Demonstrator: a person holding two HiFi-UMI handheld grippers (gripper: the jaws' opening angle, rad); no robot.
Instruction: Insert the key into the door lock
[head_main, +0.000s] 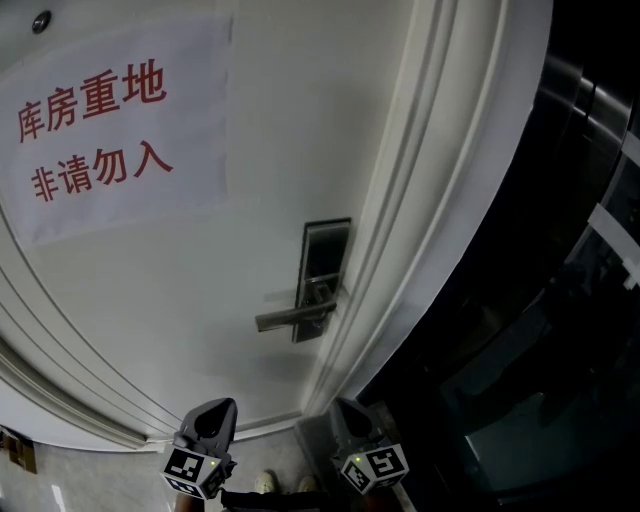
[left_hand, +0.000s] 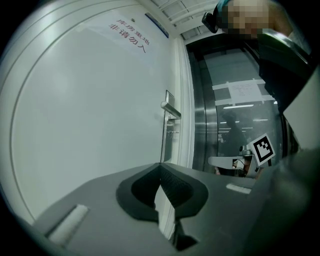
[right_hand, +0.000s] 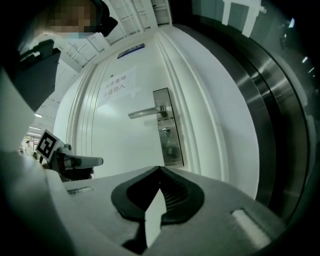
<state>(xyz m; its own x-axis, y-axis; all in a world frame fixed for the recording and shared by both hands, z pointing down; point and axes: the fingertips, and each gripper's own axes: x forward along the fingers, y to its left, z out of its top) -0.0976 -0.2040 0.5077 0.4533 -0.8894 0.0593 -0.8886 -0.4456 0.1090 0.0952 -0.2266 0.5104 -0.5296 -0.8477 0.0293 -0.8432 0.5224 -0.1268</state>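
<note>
- The left gripper (left_hand: 161, 166) is squeezed shut; nothing is between its jaws
- The right gripper (right_hand: 160, 169) is squeezed shut too; I can see no key in it
- I cannot find the key in any view
- The lock plate (head_main: 322, 262) sits on the white door (head_main: 180, 300), close to the door's right edge; it is a tall thin plate that stands up and down
- The handle (head_main: 285, 318) sticks out sideways from the plate, away from the door's edge
- A small round bit (right_hand: 166, 131) sits on the plate just under the handle; I think it is the keyhole; it is too small to tell if a key is in it
- Both grippers are low down and well apart from the plate; the plate is up and ahead of them
- The right gripper is closer; the plate is nearly straight above it in the head view; so I think that hand should go up to the keyhole
- A paper sign (head_main: 110, 130) with red writing hangs higher on the door
</note>
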